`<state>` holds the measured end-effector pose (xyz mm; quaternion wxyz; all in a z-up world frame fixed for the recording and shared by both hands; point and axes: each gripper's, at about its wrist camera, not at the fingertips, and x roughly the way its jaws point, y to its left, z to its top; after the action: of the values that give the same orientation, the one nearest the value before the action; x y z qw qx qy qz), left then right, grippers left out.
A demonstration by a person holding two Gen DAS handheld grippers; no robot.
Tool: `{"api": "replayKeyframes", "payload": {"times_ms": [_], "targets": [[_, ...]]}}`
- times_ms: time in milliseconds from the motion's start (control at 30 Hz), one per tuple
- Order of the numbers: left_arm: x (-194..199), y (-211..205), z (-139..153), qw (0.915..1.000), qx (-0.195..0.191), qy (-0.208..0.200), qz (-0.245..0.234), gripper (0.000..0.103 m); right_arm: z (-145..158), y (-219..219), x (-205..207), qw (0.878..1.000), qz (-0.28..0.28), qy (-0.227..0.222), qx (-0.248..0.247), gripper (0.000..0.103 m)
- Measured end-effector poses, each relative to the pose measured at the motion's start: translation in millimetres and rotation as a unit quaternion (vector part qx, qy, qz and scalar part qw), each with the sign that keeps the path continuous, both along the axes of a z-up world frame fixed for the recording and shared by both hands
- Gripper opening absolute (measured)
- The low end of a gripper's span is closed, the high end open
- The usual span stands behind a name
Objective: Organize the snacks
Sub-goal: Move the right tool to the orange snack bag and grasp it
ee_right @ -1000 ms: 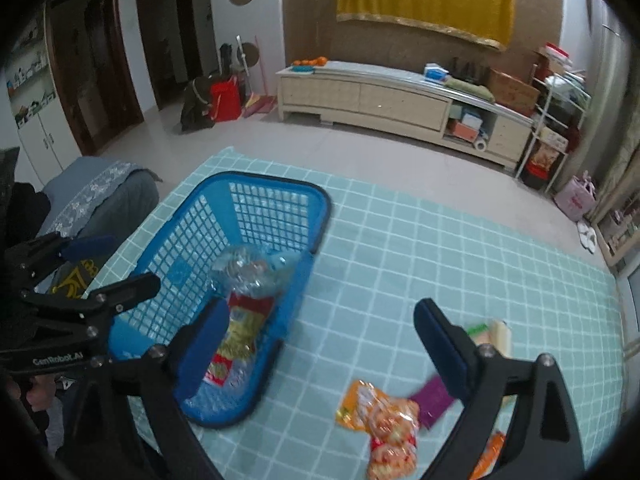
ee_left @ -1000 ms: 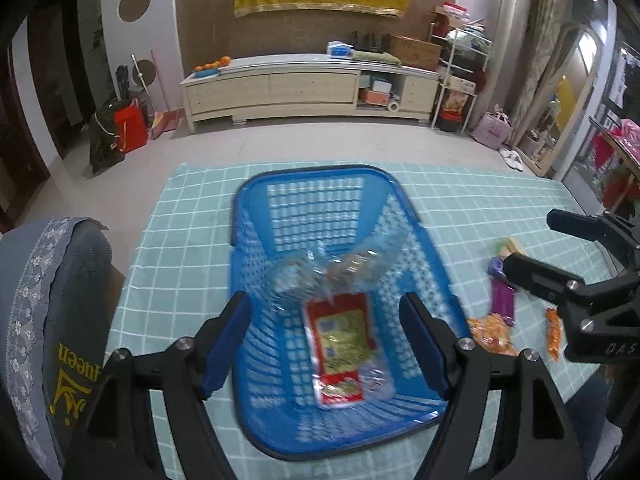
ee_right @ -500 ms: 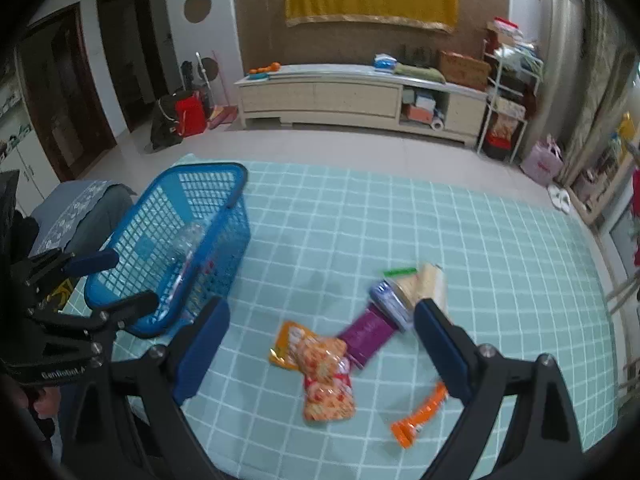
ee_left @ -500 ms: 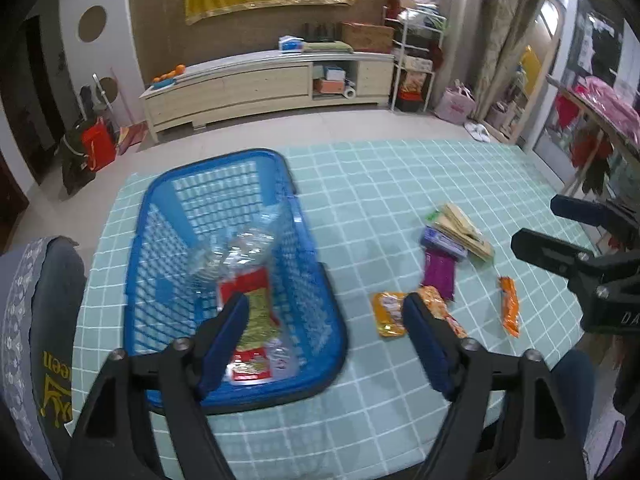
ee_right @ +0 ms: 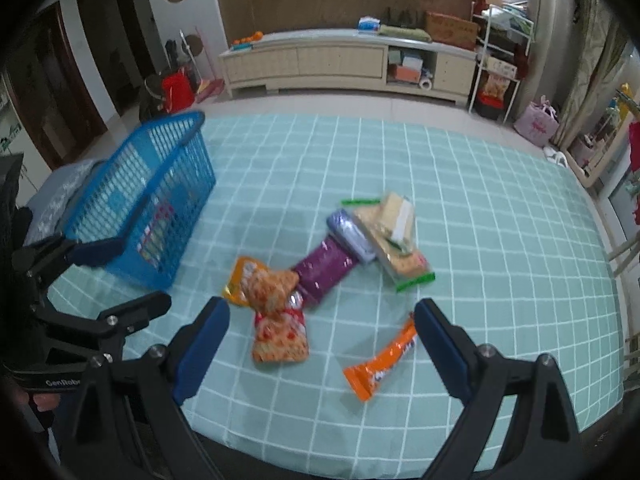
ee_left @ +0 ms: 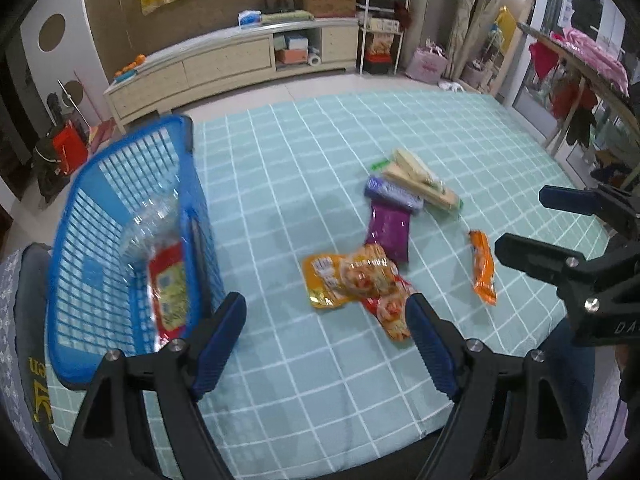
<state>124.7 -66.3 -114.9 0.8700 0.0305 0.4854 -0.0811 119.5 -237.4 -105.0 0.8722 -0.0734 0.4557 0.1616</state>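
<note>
A blue basket [ee_left: 120, 208] stands at the table's left with a red and yellow packet [ee_left: 170, 284] and clear wrapping [ee_left: 152, 220] inside. Right of it lies a loose pile: a yellow pouch [ee_left: 322, 276], an orange-red bag [ee_left: 368, 272], a purple packet [ee_left: 388, 228], a lilac bar [ee_left: 394, 194] and cracker packs [ee_left: 420, 180]. An orange bar [ee_right: 384, 360] lies apart on the right. My left gripper [ee_left: 324, 320] hangs open above the pile's near edge, holding nothing. My right gripper [ee_right: 322, 316] is open too, over the orange-red bag [ee_right: 278, 320] and the orange bar.
The green checked tablecloth [ee_left: 320, 140] ends at the near edge just below both grippers. A grey-covered chair [ee_left: 24, 320] stands by the basket's left side. A long cabinet [ee_right: 340, 60] and shelves line the far wall.
Both grippers have swung right, from above the basket to above the snack pile, and dropped a little. The basket now sits at the left of both views. Both stay open.
</note>
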Motion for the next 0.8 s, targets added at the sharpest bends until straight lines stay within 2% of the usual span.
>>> {"api": "replayKeyframes", "payload": {"times_ms": [100, 267, 400, 567, 800], "targets": [[-6.1, -5.1, -17.9, 0.9998, 0.002, 0.021, -0.002, 0.080, -15.8, -0.5, -2.0, 1.000, 0.016, 0.022, 0.001, 0.095], [-17.4, -9.2, -47.4, 0.9983, 0.034, 0.047, -0.003, 0.080, -44.5, 8.9, -0.3, 0.998, 0.038, 0.055, -0.005, 0.095], [-21.0, 1.7, -65.8, 0.9972, 0.022, 0.070, 0.018, 0.080, -67.7, 19.9, 4.8, 0.995, 0.063, 0.075, -0.016, 0.095], [-19.0, 14.7, -77.3, 0.9960, 0.026, 0.081, 0.029, 0.080, -90.8, 33.6, 16.2, 0.991, 0.083, 0.101, -0.021, 0.095], [-16.6, 26.7, -90.3, 0.9951, 0.016, 0.088, 0.042, 0.080, -118.0, 55.0, 31.7, 0.986, 0.106, 0.121, -0.049, 0.077]]}}
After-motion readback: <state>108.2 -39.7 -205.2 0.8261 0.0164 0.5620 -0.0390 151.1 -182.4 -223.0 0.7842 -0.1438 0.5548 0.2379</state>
